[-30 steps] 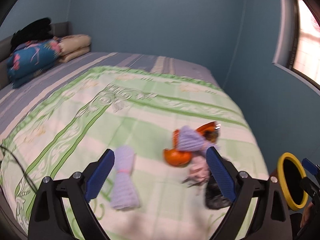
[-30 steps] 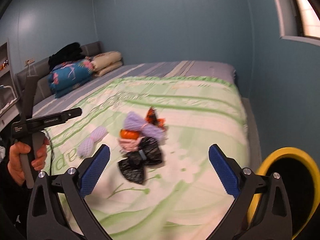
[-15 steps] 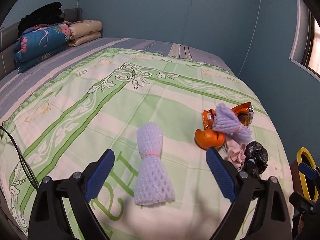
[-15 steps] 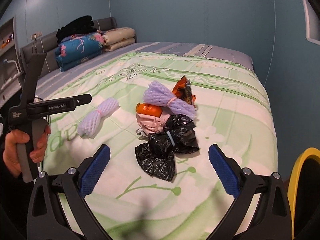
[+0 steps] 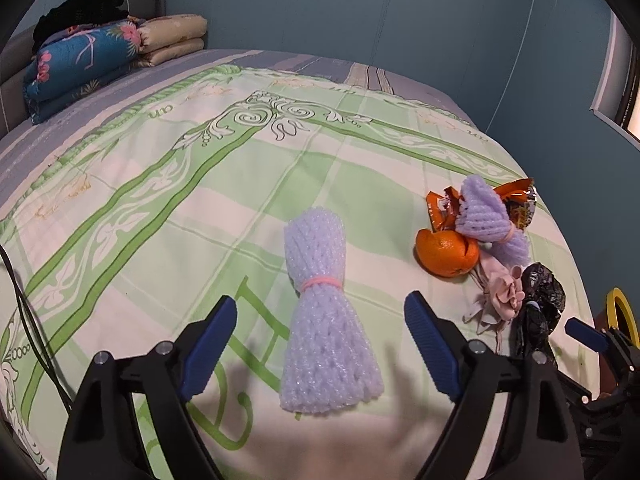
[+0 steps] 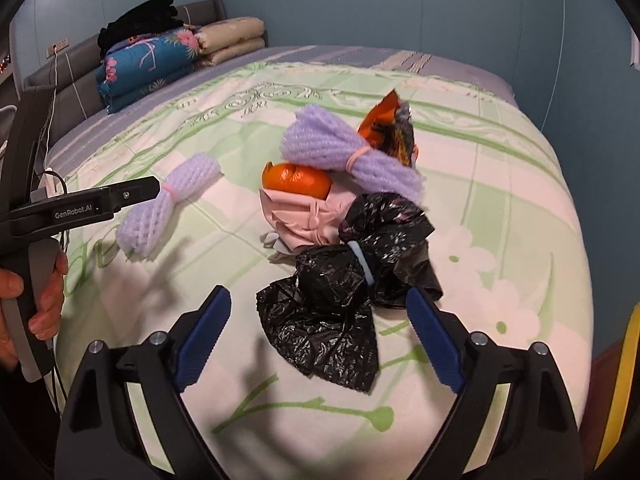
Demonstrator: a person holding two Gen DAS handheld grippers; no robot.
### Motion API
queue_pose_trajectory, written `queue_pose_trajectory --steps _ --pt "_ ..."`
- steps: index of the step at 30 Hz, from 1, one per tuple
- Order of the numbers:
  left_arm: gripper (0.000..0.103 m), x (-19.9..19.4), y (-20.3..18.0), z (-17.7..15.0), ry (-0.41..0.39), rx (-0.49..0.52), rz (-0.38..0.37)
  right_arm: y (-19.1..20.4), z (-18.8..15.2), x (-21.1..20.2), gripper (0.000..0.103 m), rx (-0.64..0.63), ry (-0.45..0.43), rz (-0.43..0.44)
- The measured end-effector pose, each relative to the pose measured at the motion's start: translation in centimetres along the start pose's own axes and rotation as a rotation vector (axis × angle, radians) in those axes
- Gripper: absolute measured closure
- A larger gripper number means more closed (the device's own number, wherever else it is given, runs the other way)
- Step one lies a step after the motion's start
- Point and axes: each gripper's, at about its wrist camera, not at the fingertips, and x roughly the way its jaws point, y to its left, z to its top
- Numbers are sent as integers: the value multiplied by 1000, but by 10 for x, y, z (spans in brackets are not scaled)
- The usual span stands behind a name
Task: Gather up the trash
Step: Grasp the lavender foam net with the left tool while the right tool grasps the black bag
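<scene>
On the bed with the green-and-cream patterned quilt, the trash is lying in two groups toward the near end. At about six o'clock in the right wrist view, the crumpled black plastic bag tied with a pale blue band is sitting between the wide-spread fingers of the right gripper, which have just been narrowing without pressing on it. It is looking light, limp and slippery, so the banded waist is probably offering the firmest hold. Touching it at twelve o'clock are the crumpled pink cloth, the lilac foam fruit net bound with a pink band, the orange peel and the orange foil snack wrapper.

Apart from that heap, the second pale lilac foam net with a pink rubber band is lying between the open, just-narrowing fingers of the left gripper, untouched. It is seeming soft, springy and featherlight; the banded middle is likely suiting a grip best.
</scene>
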Motion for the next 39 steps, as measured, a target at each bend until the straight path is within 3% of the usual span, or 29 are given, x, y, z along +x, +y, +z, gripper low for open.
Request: queue_pose_trajectory --steps 4,12,18,27,39 --pt "31 11 6 0 37 -32 -17 -2 0 9 22 8 18 3" --pt "62 26 11 -4 90 -84 -41 -10 -1 20 34 40 59 31" --pt "73 30 6 -5 97 -62 -39 -11 -1 22 53 38 71 25" --pt "76 15 6 -1 49 -71 -84 -16 2 13 88 49 63 -4" --pt "76 -24 -11 8 -28 -38 -125 -17 13 -33 91 7 -13 -12"
